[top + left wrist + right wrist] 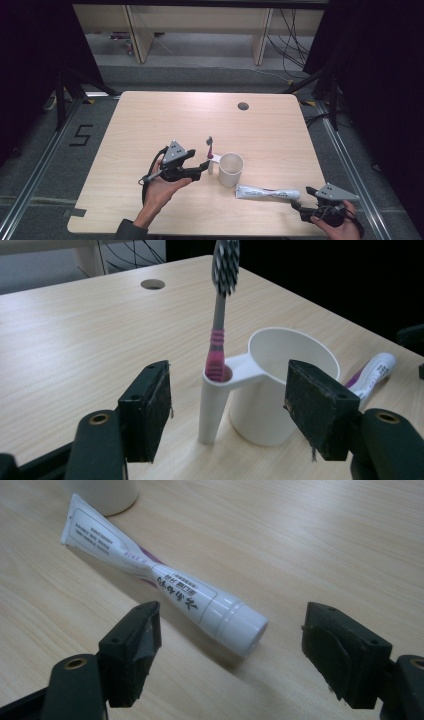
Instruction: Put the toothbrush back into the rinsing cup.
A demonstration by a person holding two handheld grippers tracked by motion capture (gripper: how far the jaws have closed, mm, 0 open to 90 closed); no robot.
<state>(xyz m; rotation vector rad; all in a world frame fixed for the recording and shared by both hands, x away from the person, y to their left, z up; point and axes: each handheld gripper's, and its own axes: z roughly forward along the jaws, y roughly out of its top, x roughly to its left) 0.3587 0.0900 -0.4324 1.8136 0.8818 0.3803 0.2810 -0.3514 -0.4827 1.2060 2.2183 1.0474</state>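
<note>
A white cup [231, 169] stands mid-table with a narrow side tube [214, 405] joined to its rim. A pink and grey toothbrush [220, 320] stands upright in that tube, bristles up. My left gripper [206, 166] is just left of the cup. It is open, with the tube ahead between its jaws [230, 410] and untouched. A white toothpaste tube [267, 192] lies flat to the right of the cup. Its capped end [240, 625] points at my right gripper [232, 650], which is open and empty near the table's front right corner [302, 197].
The light wooden table [165, 120] has a round cable hole [243, 106] near its far edge. Dark curtains and stand legs flank it, and cables lie on the floor behind. The cup's base [107, 495] shows beyond the toothpaste.
</note>
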